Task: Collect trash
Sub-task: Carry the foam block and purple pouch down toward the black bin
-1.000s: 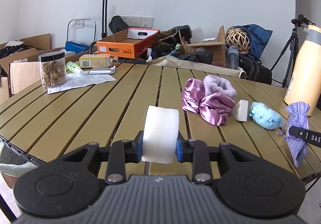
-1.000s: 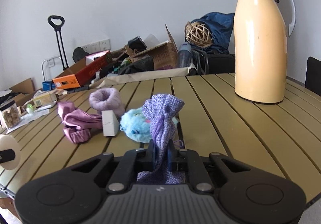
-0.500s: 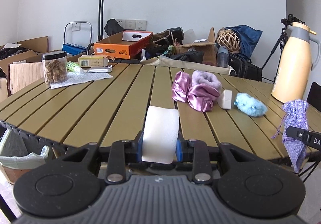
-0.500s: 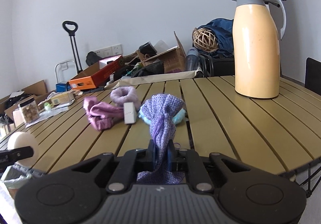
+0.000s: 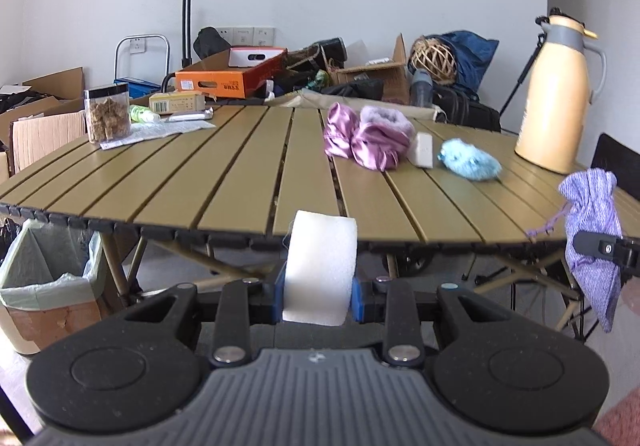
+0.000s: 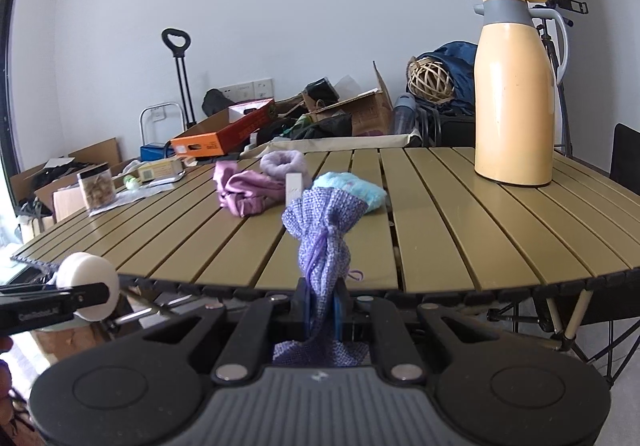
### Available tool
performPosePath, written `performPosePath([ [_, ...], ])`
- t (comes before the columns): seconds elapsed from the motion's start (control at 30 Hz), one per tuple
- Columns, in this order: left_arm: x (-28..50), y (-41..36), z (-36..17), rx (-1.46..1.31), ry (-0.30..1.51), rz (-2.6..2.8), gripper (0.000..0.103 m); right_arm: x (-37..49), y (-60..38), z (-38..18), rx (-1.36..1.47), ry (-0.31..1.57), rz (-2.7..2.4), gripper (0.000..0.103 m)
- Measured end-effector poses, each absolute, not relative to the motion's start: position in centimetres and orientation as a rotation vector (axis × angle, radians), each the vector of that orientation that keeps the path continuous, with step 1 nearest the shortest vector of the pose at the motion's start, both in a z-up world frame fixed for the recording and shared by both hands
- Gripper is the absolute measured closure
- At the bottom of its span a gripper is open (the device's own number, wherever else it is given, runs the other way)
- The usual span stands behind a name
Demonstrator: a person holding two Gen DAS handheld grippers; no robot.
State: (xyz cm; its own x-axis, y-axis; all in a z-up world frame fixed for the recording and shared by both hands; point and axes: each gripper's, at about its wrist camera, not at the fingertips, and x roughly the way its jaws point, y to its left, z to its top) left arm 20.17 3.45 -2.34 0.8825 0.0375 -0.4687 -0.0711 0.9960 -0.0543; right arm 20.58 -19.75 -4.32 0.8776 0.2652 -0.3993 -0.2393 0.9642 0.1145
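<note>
My left claw (image 5: pixel 319 300) grips the white foam roll (image 5: pixel 320 266) and my right claw (image 6: pixel 321 306) the purple pouch (image 6: pixel 325 236), both now pulled back off the bench (image 5: pixel 240 174) edge, the lined bin (image 5: pixel 48 286) low at left.

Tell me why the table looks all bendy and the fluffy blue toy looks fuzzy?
Left wrist view: the fisheye lens bows the table edge, and the fluffy blue toy is slightly blurred; the white foam roll up close is sharp. Right wrist view: same curved table, dark rounded corners, purple pouch crisp.
</note>
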Motion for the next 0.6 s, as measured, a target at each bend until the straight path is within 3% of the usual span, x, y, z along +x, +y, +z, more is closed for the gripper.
performPosePath([
  [0.6,16.8,1.7,-5.9,-0.031,0.607,0.018,0.073,16.6,-18.6,-8.6,0.066,0.588,0.336,0.093],
])
